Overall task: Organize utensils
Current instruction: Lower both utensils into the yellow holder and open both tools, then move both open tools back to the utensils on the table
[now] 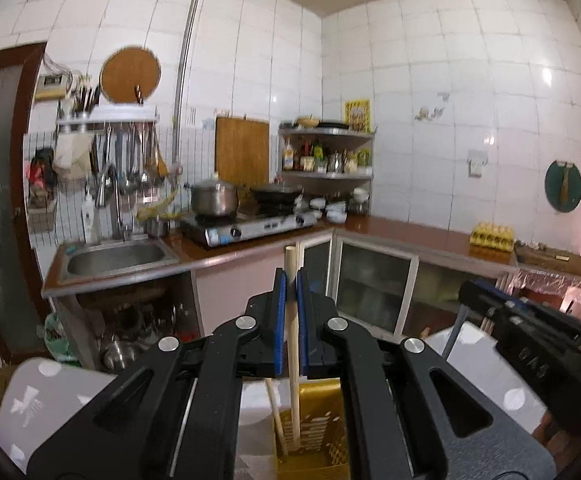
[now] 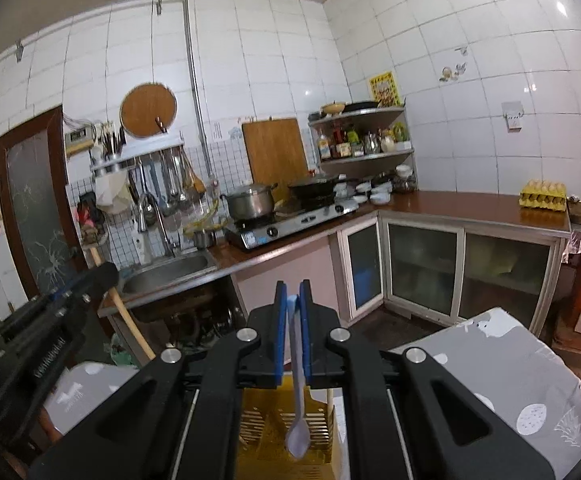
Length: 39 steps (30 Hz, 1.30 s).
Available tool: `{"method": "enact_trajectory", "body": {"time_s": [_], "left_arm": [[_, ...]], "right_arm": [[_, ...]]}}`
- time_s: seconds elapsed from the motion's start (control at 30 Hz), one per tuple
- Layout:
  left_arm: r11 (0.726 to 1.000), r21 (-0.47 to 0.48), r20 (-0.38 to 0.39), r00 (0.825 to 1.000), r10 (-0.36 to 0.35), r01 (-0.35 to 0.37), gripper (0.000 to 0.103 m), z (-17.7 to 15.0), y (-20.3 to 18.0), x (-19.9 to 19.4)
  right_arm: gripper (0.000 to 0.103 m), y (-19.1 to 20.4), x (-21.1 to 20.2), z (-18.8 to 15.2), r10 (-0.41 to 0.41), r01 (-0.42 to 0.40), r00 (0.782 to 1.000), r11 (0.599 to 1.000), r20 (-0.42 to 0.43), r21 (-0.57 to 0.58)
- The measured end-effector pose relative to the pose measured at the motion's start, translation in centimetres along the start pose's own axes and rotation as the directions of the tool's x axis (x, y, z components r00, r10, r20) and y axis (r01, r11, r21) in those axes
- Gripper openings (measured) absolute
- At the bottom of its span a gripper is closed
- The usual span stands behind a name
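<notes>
My left gripper (image 1: pixel 291 280) is shut on a wooden stick-like utensil handle (image 1: pixel 292 344) that stands upright, its lower end down inside a yellow slotted utensil basket (image 1: pixel 322 432). Another wooden handle (image 1: pixel 275 416) leans in the basket. My right gripper (image 2: pixel 293 294) is shut on the handle of a pale blue plastic spoon (image 2: pixel 297 416) that hangs bowl-down over the same yellow basket (image 2: pixel 258 428). The right gripper shows at the right edge of the left wrist view (image 1: pixel 530 336); the left gripper shows at the left of the right wrist view (image 2: pixel 42 328).
The basket stands on a table with a grey patterned cloth (image 2: pixel 502 376). Beyond is a kitchen counter (image 1: pixel 410 236) with a sink (image 1: pixel 116 258), a gas stove (image 1: pixel 250 226) with a pot and a wok, a corner shelf (image 1: pixel 326 152) and an egg tray (image 1: pixel 492 236).
</notes>
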<state>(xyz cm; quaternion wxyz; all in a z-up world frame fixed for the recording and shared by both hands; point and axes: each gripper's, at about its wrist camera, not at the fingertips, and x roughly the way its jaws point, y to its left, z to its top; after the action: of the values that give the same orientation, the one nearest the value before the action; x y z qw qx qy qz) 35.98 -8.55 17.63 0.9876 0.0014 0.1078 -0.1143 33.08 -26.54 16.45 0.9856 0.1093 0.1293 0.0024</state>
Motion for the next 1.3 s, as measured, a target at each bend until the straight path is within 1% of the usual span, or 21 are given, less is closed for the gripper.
{"method": "enact_trajectory", "body": {"time_s": [0.17, 0.27, 0.3, 0.37, 0.4, 0.43, 0.47, 0.53, 0.57, 0.6, 0.63, 0.7, 0.8, 0.9, 1.03, 1.13, 1.2, 1.3], "left_arm": [[1.000, -0.021, -0.100, 0.995, 0.015, -0.017, 0.004, -3.6, 1.3, 2.9], [1.000, -0.009, -0.146, 0.989, 0.028, -0.030, 0.005, -5.2, 1.6, 3.3], [0.999, -0.001, -0.154, 0.987, 0.041, -0.042, 0.007, -5.6, 1.7, 3.2], [0.998, 0.007, -0.166, 0.985, 0.056, -0.056, 0.026, -6.0, 1.8, 2.5], [0.998, 0.005, -0.164, 0.985, 0.062, -0.062, 0.047, -6.0, 2.0, 2.0], [0.997, 0.002, -0.153, 0.986, 0.070, -0.071, 0.059, -5.9, 2.0, 1.3], [0.997, 0.001, -0.137, 0.987, 0.083, -0.083, 0.063, -5.6, 2.2, 0.3], [0.996, 0.005, -0.135, 0.987, 0.088, -0.088, 0.070, -5.0, 2.3, -1.5], [0.996, 0.007, -0.136, 0.987, 0.091, -0.091, 0.071, -4.8, 2.4, -2.3], [0.995, 0.009, -0.135, 0.986, 0.097, -0.096, 0.076, -4.6, 2.4, -3.2], [0.994, 0.008, -0.136, 0.985, 0.110, -0.110, 0.083, -4.3, 2.7, -4.5], [0.992, -0.007, -0.140, 0.982, 0.124, -0.126, 0.091, -4.1, 3.0, -6.5], [0.991, -0.018, -0.125, 0.984, 0.127, -0.130, 0.098, -4.2, 3.3, -10.6], [0.990, 0.007, -0.118, 0.983, 0.140, -0.140, 0.098, -4.9, 3.4, -13.3], [0.989, 0.012, -0.134, 0.980, 0.149, -0.149, 0.098, -6.6, 3.8, -15.8], [0.989, 0.006, -0.178, 0.973, 0.146, -0.147, 0.098, -8.9, 4.1, -16.8], [0.989, 0.007, -0.207, 0.967, 0.148, -0.150, 0.098, -10.3, 4.3, -17.0], [0.988, 0.001, -0.266, 0.953, 0.148, -0.153, 0.098, -13.1, 4.5, -16.6]], "right_arm": [[0.007, -0.8, 2.5, -3.0, -0.009, 0.007, 0.997, 0.999, -0.077, -0.033], [0.007, -1.5, 3.3, -4.5, -0.015, 0.010, 0.993, 0.999, -0.121, -0.039], [0.007, -1.6, 3.3, -4.8, -0.016, 0.011, 0.991, 0.999, -0.133, -0.045], [0.008, -1.7, 3.1, -5.2, -0.040, 0.030, 0.988, 0.997, -0.148, -0.071], [0.010, -1.6, 2.8, -5.3, -0.048, 0.036, 0.988, 0.996, -0.150, -0.079], [0.014, -1.8, 2.3, -5.4, -0.064, 0.051, 0.986, 0.995, -0.156, -0.088], [0.032, -1.9, 1.7, -5.4, -0.072, 0.058, 0.985, 0.994, -0.157, -0.089], [0.055, -2.3, 0.3, -5.1, -0.084, 0.073, 0.986, 0.994, -0.144, -0.083], [0.055, -2.6, -0.7, -5.1, -0.094, 0.083, 0.986, 0.993, -0.136, -0.082], [0.055, -2.9, -1.6, -5.1, -0.095, 0.085, 0.985, 0.993, -0.141, -0.077], [0.055, -3.2, -2.5, -5.2, -0.094, 0.085, 0.984, 0.994, -0.152, -0.064], [0.056, -3.6, -4.2, -5.5, -0.088, 0.083, 0.982, 0.996, -0.168, -0.039], [0.061, -3.8, -6.7, -6.3, -0.092, 0.087, 0.979, 0.996, -0.183, -0.038], [0.064, -3.7, -8.9, -7.5, -0.095, 0.090, 0.977, 0.995, -0.191, -0.038], [0.065, -3.6, -11.5, -9.7, -0.102, 0.096, 0.971, 0.995, -0.215, -0.034], [0.065, -3.4, -12.2, -11.3, -0.109, 0.102, 0.964, 0.994, -0.243, -0.042], [0.065, -3.1, -12.6, -12.8, -0.119, 0.110, 0.958, 0.993, -0.259, -0.051], [0.065, -2.8, -12.4, -15.6, -0.140, 0.124, 0.943, 0.990, -0.301, -0.071]]}}
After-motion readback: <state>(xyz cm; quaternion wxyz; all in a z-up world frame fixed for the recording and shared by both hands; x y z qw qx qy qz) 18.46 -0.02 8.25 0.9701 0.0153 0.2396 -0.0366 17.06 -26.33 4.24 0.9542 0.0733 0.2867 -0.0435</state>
